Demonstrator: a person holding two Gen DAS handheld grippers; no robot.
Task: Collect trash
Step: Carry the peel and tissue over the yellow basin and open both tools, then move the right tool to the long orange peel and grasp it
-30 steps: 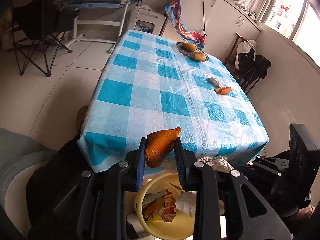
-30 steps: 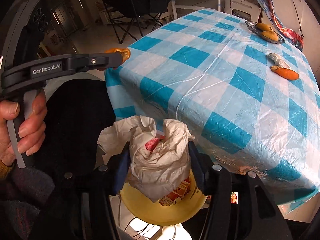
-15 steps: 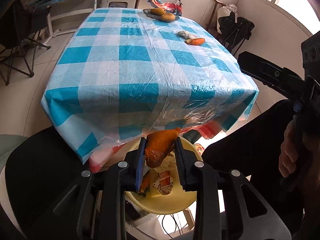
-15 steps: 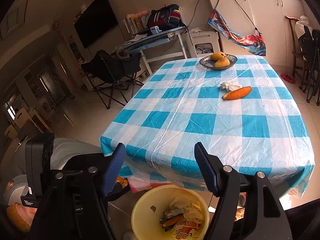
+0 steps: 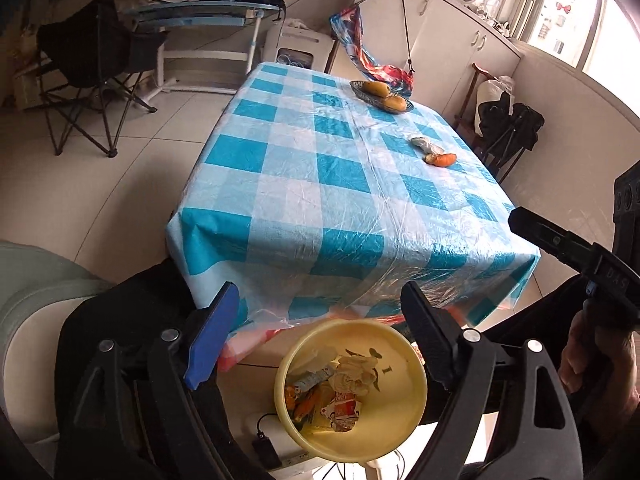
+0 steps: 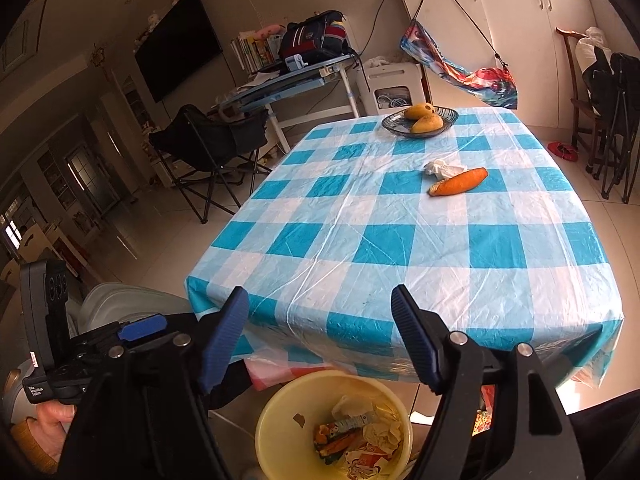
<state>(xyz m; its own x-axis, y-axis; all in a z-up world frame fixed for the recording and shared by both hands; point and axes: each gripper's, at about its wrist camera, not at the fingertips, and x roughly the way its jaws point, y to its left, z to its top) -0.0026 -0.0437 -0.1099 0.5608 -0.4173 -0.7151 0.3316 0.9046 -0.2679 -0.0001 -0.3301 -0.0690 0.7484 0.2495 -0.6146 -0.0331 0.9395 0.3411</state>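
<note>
A yellow bin (image 5: 402, 380) (image 6: 280, 428) stands on the floor under the near edge of the checked table (image 5: 300, 200) (image 6: 400, 260), with wrappers and crumpled paper (image 5: 336, 396) (image 6: 356, 436) inside. My left gripper (image 5: 319, 286) hovers above the bin, its jaws opening wide with nothing between them. My right gripper (image 6: 319, 291) is also above the bin, its jaws still opening and empty. Farther back on the table lie an orange carrot-like piece (image 5: 442, 159) (image 6: 460, 182) and a crumpled white tissue (image 5: 424, 144) (image 6: 442, 168).
A dark bowl of yellow fruit (image 5: 382, 96) (image 6: 420, 120) sits at the table's far end. A folding chair (image 5: 92, 68) and a desk stand left of the table, dark chairs (image 5: 508, 128) to its right. A power strip (image 5: 264, 448) lies by the bin.
The left gripper held an orange peel piece over the bin; its jaws have spread and the piece is gone from them. The right gripper dropped its crumpled paper and tilted up toward the table.
</note>
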